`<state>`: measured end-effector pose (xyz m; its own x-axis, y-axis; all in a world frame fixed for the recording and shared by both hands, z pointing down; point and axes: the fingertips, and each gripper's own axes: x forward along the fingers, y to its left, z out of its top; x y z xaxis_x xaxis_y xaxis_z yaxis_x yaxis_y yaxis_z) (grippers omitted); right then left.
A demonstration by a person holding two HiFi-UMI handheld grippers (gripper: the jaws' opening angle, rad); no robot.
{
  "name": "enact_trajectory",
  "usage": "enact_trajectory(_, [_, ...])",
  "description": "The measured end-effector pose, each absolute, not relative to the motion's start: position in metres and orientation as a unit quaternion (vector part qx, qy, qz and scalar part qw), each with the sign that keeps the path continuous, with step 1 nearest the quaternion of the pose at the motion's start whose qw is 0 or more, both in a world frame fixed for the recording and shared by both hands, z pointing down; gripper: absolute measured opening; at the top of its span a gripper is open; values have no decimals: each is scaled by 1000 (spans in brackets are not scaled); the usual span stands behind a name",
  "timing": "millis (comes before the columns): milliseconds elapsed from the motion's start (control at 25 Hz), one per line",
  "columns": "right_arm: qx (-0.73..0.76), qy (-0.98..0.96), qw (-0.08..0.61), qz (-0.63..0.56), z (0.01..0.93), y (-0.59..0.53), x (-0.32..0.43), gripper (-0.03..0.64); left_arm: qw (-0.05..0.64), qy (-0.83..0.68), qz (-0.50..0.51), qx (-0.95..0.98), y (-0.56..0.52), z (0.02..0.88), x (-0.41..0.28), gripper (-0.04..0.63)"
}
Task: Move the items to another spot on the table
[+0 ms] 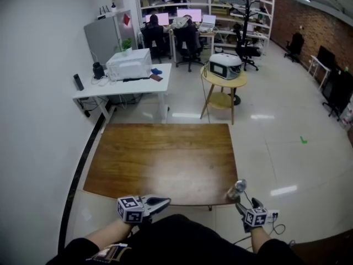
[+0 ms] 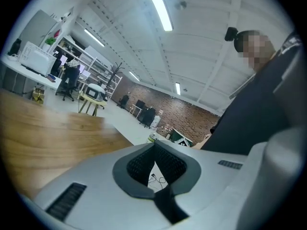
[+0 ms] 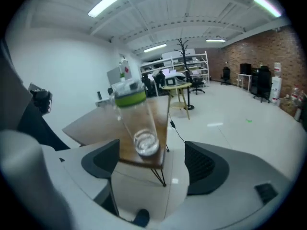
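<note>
A clear bottle with a green lid stands on the front right corner of the brown wooden table. My right gripper sits just behind it, off the table's edge, jaws wide open. In the right gripper view the bottle leans in just beyond the two dark pads, and neither pad touches it; the right gripper holds nothing. My left gripper hovers at the table's front edge, near the middle. Its jaws are shut and empty, pointing right along the tabletop.
Past the table's far edge stand a white desk with a white box-shaped appliance and a round side table carrying another appliance. People sit at desks at the back. A cable lies on the floor by my right gripper.
</note>
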<state>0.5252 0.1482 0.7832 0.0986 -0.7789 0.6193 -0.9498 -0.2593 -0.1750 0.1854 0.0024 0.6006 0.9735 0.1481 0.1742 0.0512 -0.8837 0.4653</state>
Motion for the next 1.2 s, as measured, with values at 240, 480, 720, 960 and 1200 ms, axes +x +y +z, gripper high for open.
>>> enact_trajectory(240, [690,-574,244,368,841,177,383,425,217,57,110,968,-64,606,69,-8])
enact_trajectory(480, [628,-678,132,358,777,44,222,425,235,51,110,965,-103,606,-12,-8])
enact_trajectory(720, [509,-809,-1,294,618,-39,121,236,251,33,41,967,-97,568,-5,-8])
enact_trajectory(960, [405,-893,35,193,551,-36,72,46,237,33,29,970,-57,551,19,-8])
enact_trajectory(1200, [393,-886,-3,248,557,-25,77,-18,242,9,37,970,-45,559,14,-8])
